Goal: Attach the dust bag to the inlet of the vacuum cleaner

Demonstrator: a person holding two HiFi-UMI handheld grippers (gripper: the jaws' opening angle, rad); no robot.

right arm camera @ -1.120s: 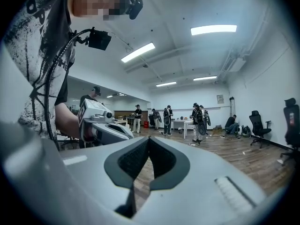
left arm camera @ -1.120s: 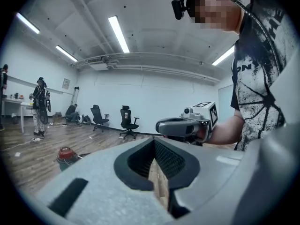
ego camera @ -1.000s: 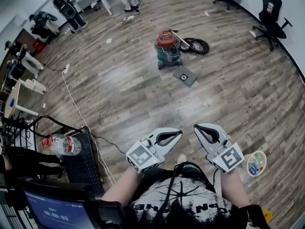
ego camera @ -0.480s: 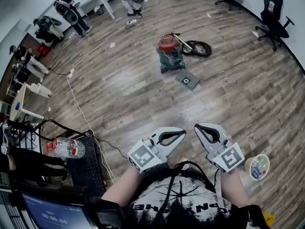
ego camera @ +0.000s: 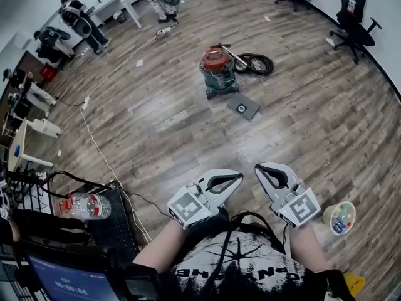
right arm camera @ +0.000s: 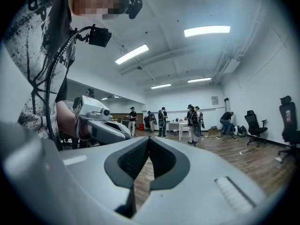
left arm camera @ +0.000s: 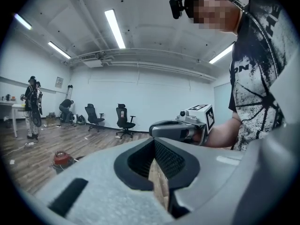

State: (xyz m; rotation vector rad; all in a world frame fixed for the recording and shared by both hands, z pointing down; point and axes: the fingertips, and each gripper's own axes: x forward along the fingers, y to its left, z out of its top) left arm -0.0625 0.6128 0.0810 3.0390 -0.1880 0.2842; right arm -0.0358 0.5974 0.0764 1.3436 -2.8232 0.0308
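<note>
While left hand-held gripper (ego camera: 236,176) and right hand-held gripper (ego camera: 259,168) closed, empty, shirt (ego camera: 245,263) lettering partly legible.

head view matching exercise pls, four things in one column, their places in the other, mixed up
1 red-lidded green vacuum cleaner
2 flat dark grey square dust bag
3 coiled black hose
4 clear plastic bottle with red label

A lower left edge
B immediately right of the vacuum
C upright, top centre
D flat, below-right of the vacuum

Pairs: 1-C, 2-D, 3-B, 4-A
</note>
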